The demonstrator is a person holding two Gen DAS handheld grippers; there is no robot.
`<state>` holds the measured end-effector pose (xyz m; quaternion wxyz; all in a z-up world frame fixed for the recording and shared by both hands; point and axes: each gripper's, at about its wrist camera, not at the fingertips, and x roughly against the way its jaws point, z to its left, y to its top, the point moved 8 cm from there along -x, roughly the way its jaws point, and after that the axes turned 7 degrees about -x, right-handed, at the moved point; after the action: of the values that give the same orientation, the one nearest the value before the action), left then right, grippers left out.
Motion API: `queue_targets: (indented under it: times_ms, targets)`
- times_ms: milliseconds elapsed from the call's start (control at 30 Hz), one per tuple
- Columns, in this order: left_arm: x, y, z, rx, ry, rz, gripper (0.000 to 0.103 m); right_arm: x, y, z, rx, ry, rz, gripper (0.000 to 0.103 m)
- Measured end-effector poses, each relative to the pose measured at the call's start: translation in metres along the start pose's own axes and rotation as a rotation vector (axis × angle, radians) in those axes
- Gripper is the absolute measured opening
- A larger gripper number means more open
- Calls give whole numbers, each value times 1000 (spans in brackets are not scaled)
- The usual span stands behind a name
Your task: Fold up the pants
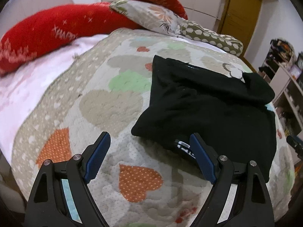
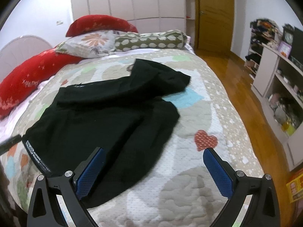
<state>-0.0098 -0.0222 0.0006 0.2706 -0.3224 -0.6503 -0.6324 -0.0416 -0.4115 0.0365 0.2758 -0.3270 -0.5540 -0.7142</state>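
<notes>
Black pants (image 1: pixel 208 109) lie on the quilted bedspread (image 1: pixel 106 104), partly folded, with a white printed label near their near edge. My left gripper (image 1: pixel 150 141) hovers open over the quilt at the pants' near left corner, nothing between its blue pads (image 1: pixel 96 158). In the right wrist view the same black pants (image 2: pixel 106 117) spread across the bed's left half, one flap doubled over at the far end. My right gripper (image 2: pixel 154 155) is open above the pants' near right edge, its left pad (image 2: pixel 90 172) over the cloth, its right pad over bare bedspread (image 2: pixel 198 113).
Red pillows (image 1: pixel 43 36), a floral pillow (image 2: pixel 89 43) and a spotted bolster (image 2: pixel 151 39) line the head of the bed. Wooden floor (image 2: pixel 244 87) runs along the right side, with white shelves (image 2: pixel 280 87) full of items and a wooden door (image 2: pixel 215 17) beyond.
</notes>
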Motion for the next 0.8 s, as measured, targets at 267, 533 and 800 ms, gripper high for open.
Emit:
queue_targets:
  times_ms: [267, 533, 800]
  targets:
    - [-31, -11, -21, 54, -121, 84, 86, -20, 5, -27, -76, 0, 18, 103]
    - [-58, 0, -38, 55, -147, 115, 86, -66, 31, -37, -161, 66, 42, 98]
    - [-70, 2, -46, 33, -138, 128, 86, -82, 36, -31, -276, 212, 30, 20]
